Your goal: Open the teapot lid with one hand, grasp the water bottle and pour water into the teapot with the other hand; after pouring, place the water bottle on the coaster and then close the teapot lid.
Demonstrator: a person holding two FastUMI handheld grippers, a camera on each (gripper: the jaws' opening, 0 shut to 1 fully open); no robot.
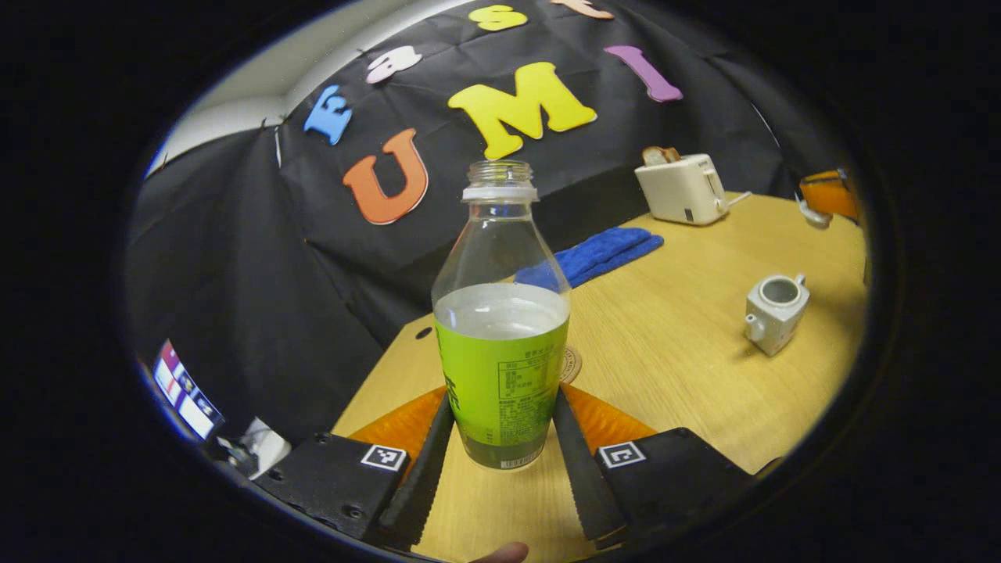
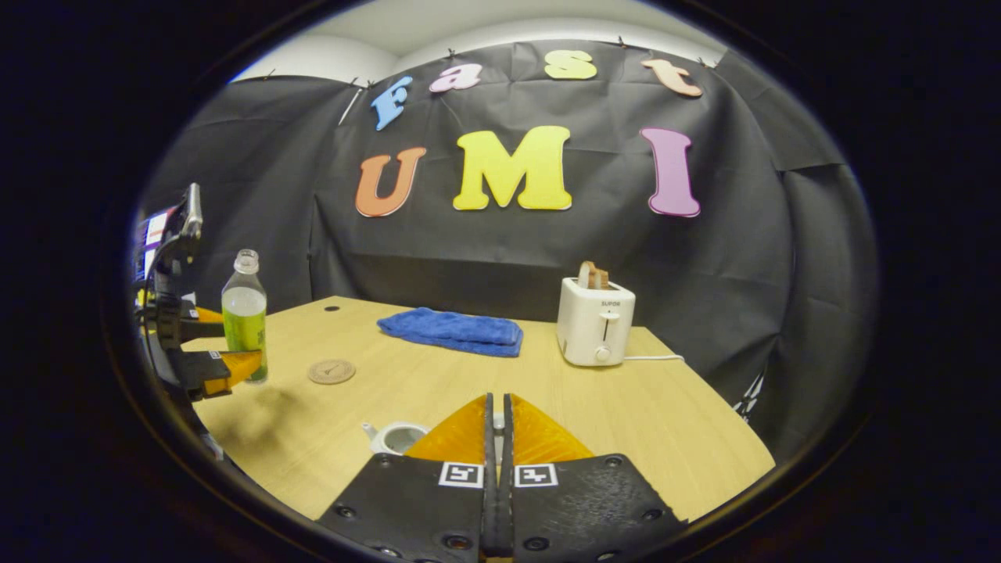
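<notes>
Left gripper (image 1: 500,446) fingers sit nearest the lens in the left gripper view, one pressed to each side of the water bottle (image 1: 500,328), clamped on its labelled lower half. Bottle stands upright, long axis vertical, uncapped mouth pointing up, liquid level just above the label. Its base appears slightly above the table (image 1: 672,344); contact cannot be judged from this view. Coaster (image 1: 569,364) peeks out just behind the bottle, on its right. Further right: blue towel (image 1: 594,254), toaster (image 1: 682,188) with bread in the slot, then the teapot (image 1: 774,311) with its top open, spout toward the camera.

Right gripper view adds the wider layout. Far left, the left gripper (image 2: 211,344) holds the bottle (image 2: 244,313) upright near the table's (image 2: 641,414) left edge, with the coaster (image 2: 331,371) just to its right, whole and uncovered. Towel (image 2: 452,330) lies mid-table, toaster (image 2: 596,320) to its right. Teapot (image 2: 395,436) sits close in front, partly hidden by the right gripper (image 2: 498,426), whose fingers are pressed together with a small pale item wedged between the tips; whether that is the lid cannot be told.
</notes>
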